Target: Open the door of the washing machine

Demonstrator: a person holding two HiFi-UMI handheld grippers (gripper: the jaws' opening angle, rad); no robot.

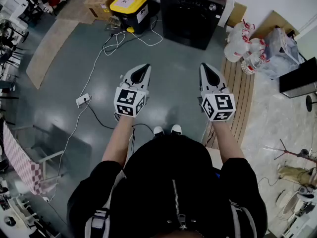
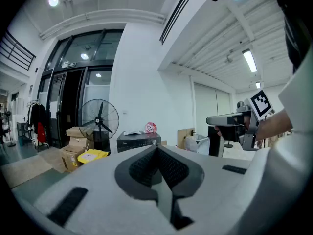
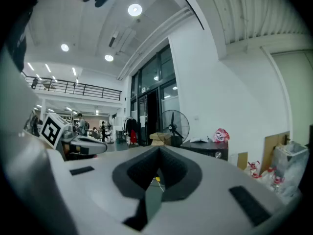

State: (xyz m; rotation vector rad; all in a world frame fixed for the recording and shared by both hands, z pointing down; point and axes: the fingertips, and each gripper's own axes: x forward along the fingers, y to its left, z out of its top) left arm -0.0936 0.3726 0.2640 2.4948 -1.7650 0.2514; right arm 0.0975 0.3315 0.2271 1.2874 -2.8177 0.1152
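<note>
Nearest, the person's black-sleeved arms reached forward over the grey floor (image 1: 59, 83). The white left gripper (image 1: 142, 69) with its marker cube had its jaws pressed together, nothing between them. The white right gripper (image 1: 208, 69), held beside it and apart from it, was closed and empty in the same way. A thin white cable (image 1: 95, 72) trailed across the floor to the left of the left gripper, and a strip of wooden planks (image 1: 241, 95) lay to the right. Well beyond both sets of fingertips, touched by neither, the black box-shaped washing machine (image 1: 190, 14) stood by the white wall, roughly between the two grippers' lines. A yellow-lidded black bin (image 1: 130, 5) sat left of it and clear plastic jugs (image 1: 241, 46) right of it
</note>
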